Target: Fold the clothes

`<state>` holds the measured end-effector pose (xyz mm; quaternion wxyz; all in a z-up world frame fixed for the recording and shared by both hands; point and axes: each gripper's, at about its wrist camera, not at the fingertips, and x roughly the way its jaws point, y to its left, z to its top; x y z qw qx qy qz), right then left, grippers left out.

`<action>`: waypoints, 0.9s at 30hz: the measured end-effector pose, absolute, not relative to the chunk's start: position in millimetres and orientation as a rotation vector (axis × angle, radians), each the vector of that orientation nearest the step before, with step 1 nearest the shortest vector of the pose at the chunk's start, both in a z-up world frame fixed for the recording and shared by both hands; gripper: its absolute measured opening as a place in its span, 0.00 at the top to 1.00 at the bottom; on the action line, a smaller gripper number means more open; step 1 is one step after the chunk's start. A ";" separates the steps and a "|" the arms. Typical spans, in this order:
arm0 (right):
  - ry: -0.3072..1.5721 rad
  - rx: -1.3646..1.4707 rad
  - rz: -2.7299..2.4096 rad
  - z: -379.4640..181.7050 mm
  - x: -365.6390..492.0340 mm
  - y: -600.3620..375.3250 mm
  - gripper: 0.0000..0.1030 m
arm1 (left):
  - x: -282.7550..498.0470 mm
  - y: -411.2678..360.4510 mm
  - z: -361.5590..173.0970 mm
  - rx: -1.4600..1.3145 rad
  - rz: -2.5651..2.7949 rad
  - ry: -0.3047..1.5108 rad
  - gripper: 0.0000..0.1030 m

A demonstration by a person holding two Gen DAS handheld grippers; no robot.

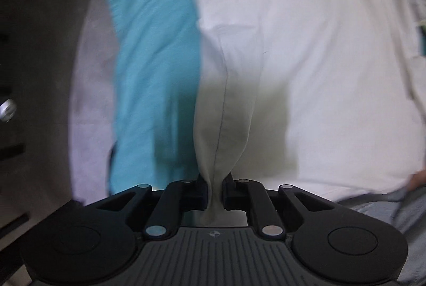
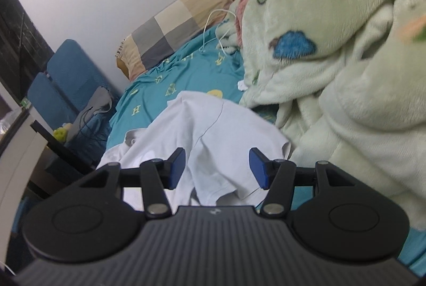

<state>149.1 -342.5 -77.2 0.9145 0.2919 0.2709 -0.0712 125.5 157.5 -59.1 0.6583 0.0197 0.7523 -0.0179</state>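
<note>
A white T-shirt [image 1: 306,59] lies spread over the bed in the left wrist view. My left gripper [image 1: 215,192] is shut on a pinched fold of the T-shirt along a seam and lifts it. In the right wrist view the same T-shirt [image 2: 213,131] lies crumpled on the teal sheet, a sleeve hanging toward me. My right gripper [image 2: 217,168] is open and empty, just above the shirt, with cloth showing between its blue pads [image 2: 177,166].
A teal bed sheet [image 2: 170,83] with yellow letters covers the bed; it also shows in the left wrist view [image 1: 151,73]. A bulky green fleece blanket [image 2: 346,73] fills the right. A checked pillow [image 2: 173,27] lies against the wall. A white cable [image 2: 213,27] lies by it.
</note>
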 end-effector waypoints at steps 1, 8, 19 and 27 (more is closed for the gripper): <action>0.557 0.597 -0.149 -76.3 149.4 -344.5 0.45 | 126.4 164.9 -55.2 0.045 -0.020 1.719 0.90; 0.596 0.642 -0.140 -78.7 148.7 -361.4 0.45 | 131.6 156.9 -1.1 0.086 -0.032 1.581 0.61; 0.639 0.871 -0.128 -95.3 146.1 -400.0 0.46 | 161.8 81.1 113.0 0.002 -0.048 0.952 0.15; 0.714 0.863 -0.134 -110.9 153.0 -402.1 0.46 | 158.1 -15.8 77.3 -0.028 -0.185 0.747 0.11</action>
